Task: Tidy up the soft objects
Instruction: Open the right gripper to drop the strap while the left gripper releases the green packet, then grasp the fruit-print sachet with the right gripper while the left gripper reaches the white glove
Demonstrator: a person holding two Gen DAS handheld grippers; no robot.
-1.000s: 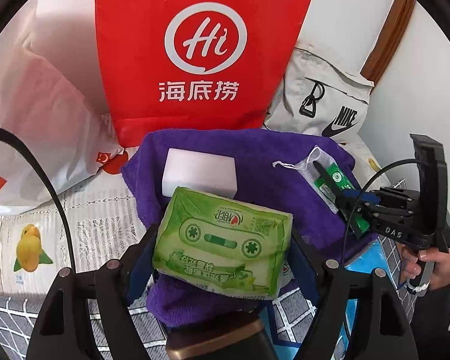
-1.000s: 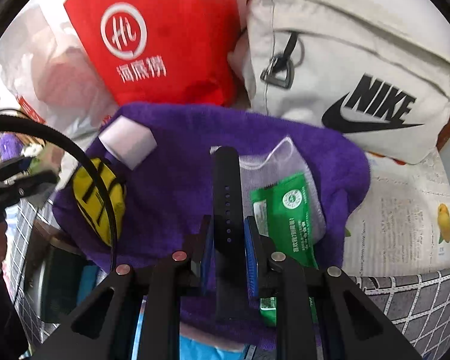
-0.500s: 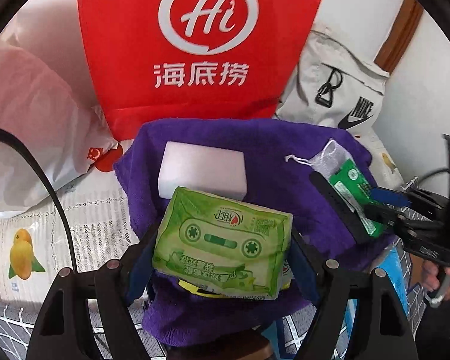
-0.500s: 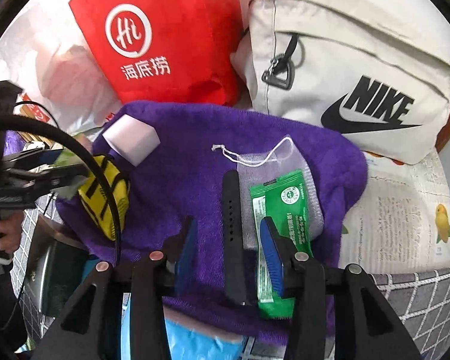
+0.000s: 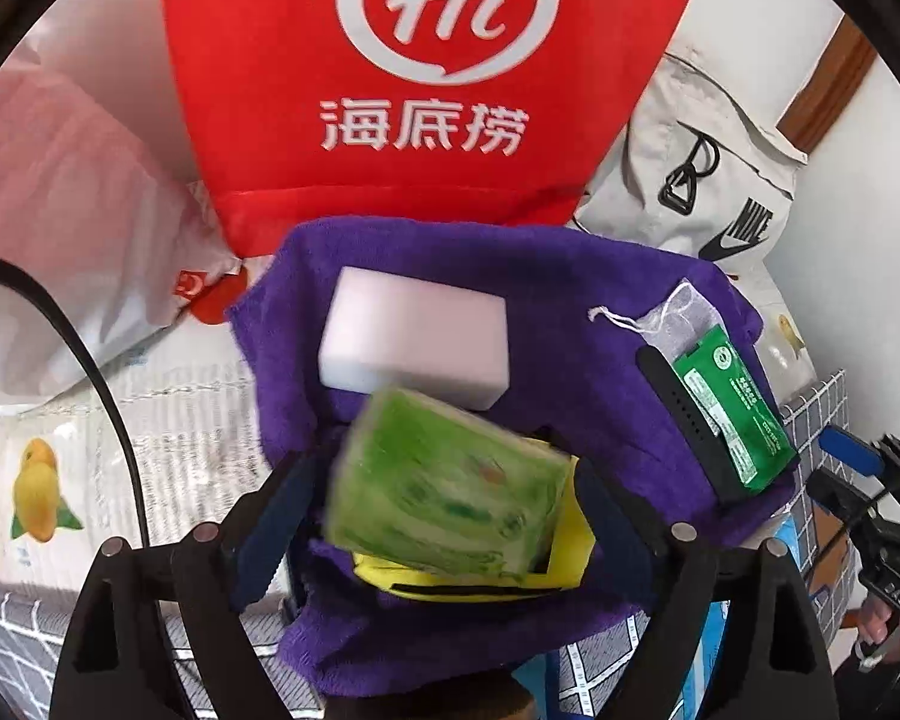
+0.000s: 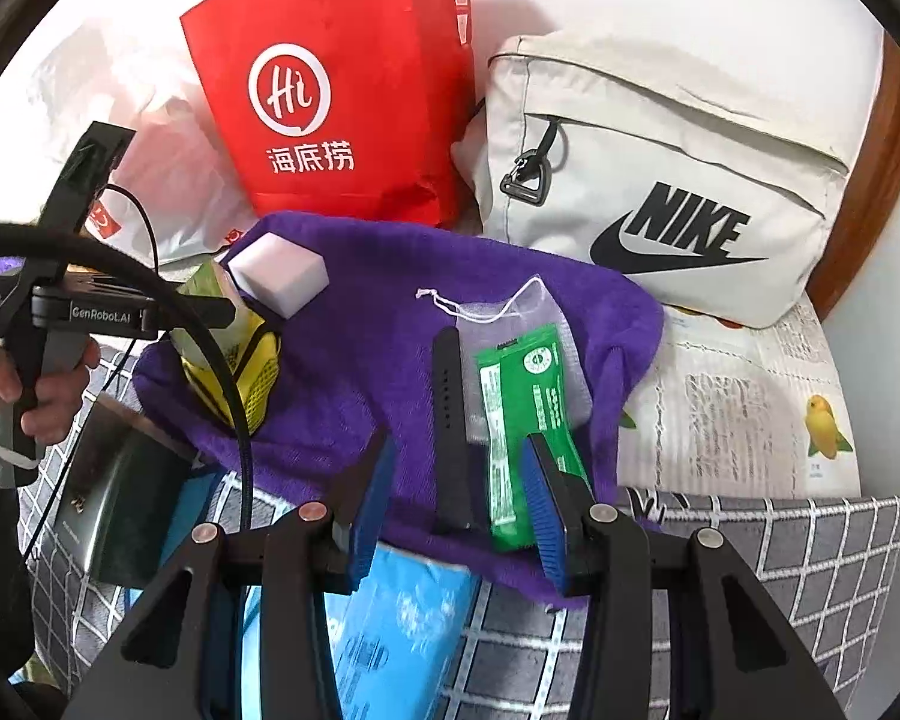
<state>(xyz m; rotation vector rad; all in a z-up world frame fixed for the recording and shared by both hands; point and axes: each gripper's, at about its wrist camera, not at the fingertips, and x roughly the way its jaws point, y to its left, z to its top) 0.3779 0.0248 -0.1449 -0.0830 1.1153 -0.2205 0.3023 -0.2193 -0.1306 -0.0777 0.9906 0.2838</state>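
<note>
Two blue-padded jaws of the left gripper [image 5: 444, 498], seen from the left wrist, have just been widening and stand released around the blurred green tissue pack [image 5: 450, 486], which lies tilted between them over a yellow pouch [image 5: 561, 546] on the purple towel [image 5: 570, 300], just near of the white sponge [image 5: 414, 336]. From the right wrist, the right gripper [image 6: 459, 504] has just parted its jaws, which stand released, near the black strap [image 6: 450, 420] and green sachet [image 6: 522, 414] lying side by side on the towel's right part, with the mesh bag [image 6: 510, 312] beyond and the red bag [image 6: 342, 96] and white Nike bag [image 6: 660, 180] at the far edge
</note>
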